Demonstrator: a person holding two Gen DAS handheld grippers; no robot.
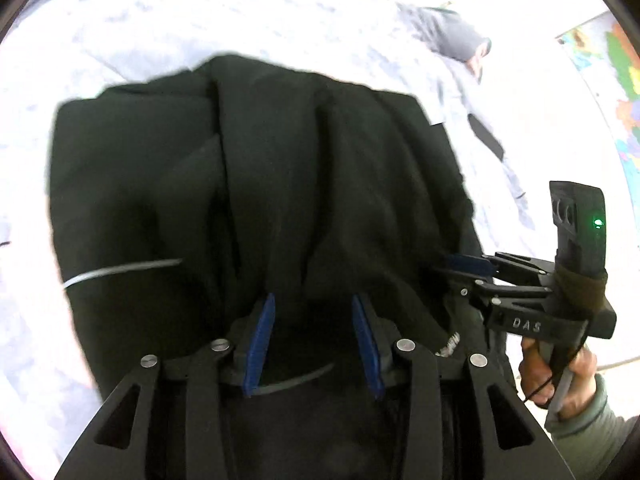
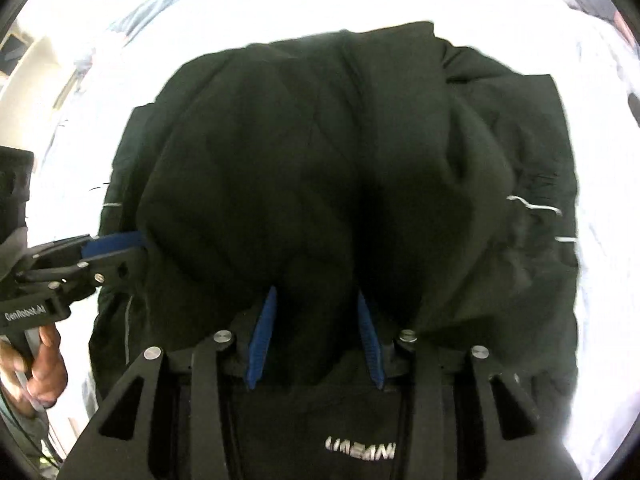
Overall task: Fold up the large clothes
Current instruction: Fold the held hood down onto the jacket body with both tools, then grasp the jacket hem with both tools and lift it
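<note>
A large black jacket (image 1: 256, 184) lies bunched and partly folded on a white bed sheet (image 1: 160, 28); it fills the right wrist view (image 2: 340, 168) too, with a white logo near the bottom. My left gripper (image 1: 314, 304) has its blue pads apart, with a thick fold of the jacket between them. My right gripper (image 2: 314, 300) likewise has a thick fold of jacket between its parted blue pads. The right gripper (image 1: 464, 266) also shows at the right of the left wrist view, at the jacket's edge. The left gripper (image 2: 120, 246) shows at the left of the right wrist view.
A grey garment (image 1: 452, 32) lies on the bed at the far right. A colourful map poster (image 1: 608, 76) hangs on the wall beyond. A thin white cord (image 1: 120, 270) crosses the jacket's left side. Furniture (image 2: 24, 60) stands at the far left.
</note>
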